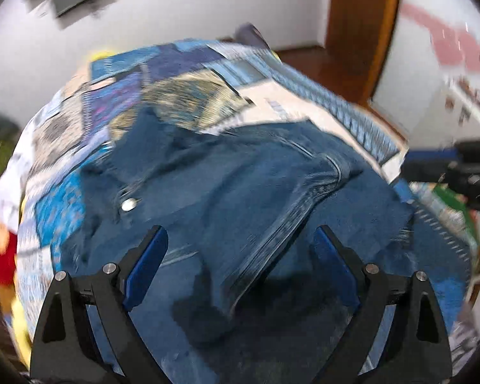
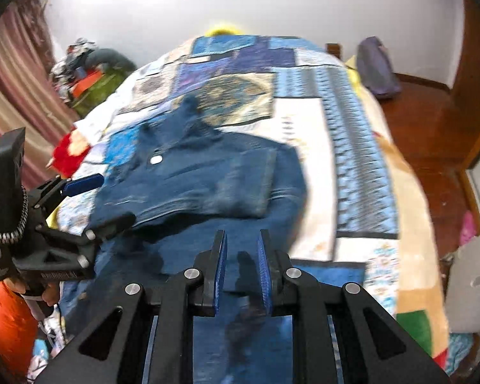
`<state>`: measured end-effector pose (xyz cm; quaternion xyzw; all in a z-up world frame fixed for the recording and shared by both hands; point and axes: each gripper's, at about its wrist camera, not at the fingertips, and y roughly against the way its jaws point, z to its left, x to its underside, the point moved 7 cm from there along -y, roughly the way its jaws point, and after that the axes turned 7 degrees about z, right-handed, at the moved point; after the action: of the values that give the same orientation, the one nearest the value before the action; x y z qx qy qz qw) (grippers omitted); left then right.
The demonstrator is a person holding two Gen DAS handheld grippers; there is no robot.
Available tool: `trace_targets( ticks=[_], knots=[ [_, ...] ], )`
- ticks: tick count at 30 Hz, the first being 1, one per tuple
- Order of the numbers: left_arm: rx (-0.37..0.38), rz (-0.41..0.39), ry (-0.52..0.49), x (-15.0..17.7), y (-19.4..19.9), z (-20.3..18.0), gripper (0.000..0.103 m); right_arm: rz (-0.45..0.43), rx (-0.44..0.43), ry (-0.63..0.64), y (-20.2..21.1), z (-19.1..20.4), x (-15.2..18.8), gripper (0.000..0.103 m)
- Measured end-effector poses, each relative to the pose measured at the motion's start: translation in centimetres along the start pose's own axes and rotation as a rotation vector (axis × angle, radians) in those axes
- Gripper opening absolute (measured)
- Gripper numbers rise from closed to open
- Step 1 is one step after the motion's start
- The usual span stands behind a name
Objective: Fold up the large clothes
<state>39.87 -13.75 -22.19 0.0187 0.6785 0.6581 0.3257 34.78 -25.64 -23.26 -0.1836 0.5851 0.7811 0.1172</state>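
Dark blue jeans lie partly folded on a patchwork quilt over a bed, their metal button facing up. My left gripper hovers close over the denim, open, with nothing between its blue pads. In the right wrist view the jeans spread toward me, the button at the upper left. The left gripper reaches in there at the jeans' left edge, a hand on its handle. My right gripper is over the near part of the jeans, its jaws nearly together with no cloth visibly between them. Both views are motion-blurred.
The quilt covers the whole bed. A heap of clothes and a striped curtain stand at the left. A red soft toy lies by the bed's left edge. A purple bag sits on the wooden floor at the right.
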Motion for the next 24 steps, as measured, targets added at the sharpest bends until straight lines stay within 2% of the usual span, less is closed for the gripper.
trace_targets(
  ticks=[2, 3, 4, 6, 8, 10, 12, 15, 18, 19, 20, 22, 23, 24],
  knots=[
    [-0.036, 0.046, -0.058, -0.9, -2.5, -1.3, 0.093, 0.027, -0.013, -0.026, -1.3, -1.0, 0.0, 0.015],
    [-0.063, 0.053, -0.075, -1.1, -3.3, -1.7, 0.088, 0.049, -0.028, -0.030, -2.1, -1.2, 0.3, 0.015],
    [-0.099, 0.054, -0.093, -1.4, -4.1, -1.9, 0.076, 0.092, -0.048, -0.031, -3.7, -1.3, 0.7, 0.015],
    [-0.167, 0.052, -0.119, -1.9, -5.0, -2.0, 0.065, 0.141, -0.020, -0.017, -5.6, -1.8, 1.3, 0.015],
    [-0.143, 0.009, -0.084, -2.1, -4.3, -1.5, 0.059, 0.156, 0.009, 0.020, -7.0, -2.3, 2.1, 0.015],
    [-0.181, -0.025, -0.055, -2.2, -3.4, -0.2, 0.056, 0.136, 0.004, 0.058, -7.0, -2.3, 2.5, 0.015],
    [-0.197, -0.046, -0.001, -2.1, -2.3, 2.4, 0.056, 0.126, 0.006, 0.092, -6.8, -2.4, 2.6, 0.016],
    [-0.212, -0.018, 0.128, -0.6, -1.6, 8.0, 0.056, 0.137, -0.003, 0.083, -6.8, -2.9, 2.7, 0.016],
    [-0.158, 0.040, 0.283, 2.5, -1.9, 13.2, 0.057, 0.134, 0.000, 0.076, -6.9, -2.6, 2.9, 0.016],
    [-0.127, 0.055, 0.327, 3.7, -2.0, 14.5, 0.062, 0.128, 0.008, 0.082, -6.8, -2.7, 3.1, 0.016],
    [-0.073, 0.078, 0.382, 5.5, -2.5, 15.9, 0.065, 0.122, 0.014, 0.087, -6.7, -2.6, 3.3, 0.016],
    [0.006, 0.111, 0.428, 7.4, -3.4, 16.5, 0.065, 0.115, 0.032, 0.090, -6.7, -2.4, 3.3, 0.017],
    [0.068, 0.132, 0.452, 8.5, -4.0, 16.7, 0.065, 0.115, 0.054, 0.082, -6.7, -2.7, 3.4, 0.021],
    [0.126, 0.157, 0.487, 9.6, -4.8, 16.9, 0.065, 0.113, 0.087, 0.066, -6.6, -3.0, 3.5, 0.034]
  ],
)
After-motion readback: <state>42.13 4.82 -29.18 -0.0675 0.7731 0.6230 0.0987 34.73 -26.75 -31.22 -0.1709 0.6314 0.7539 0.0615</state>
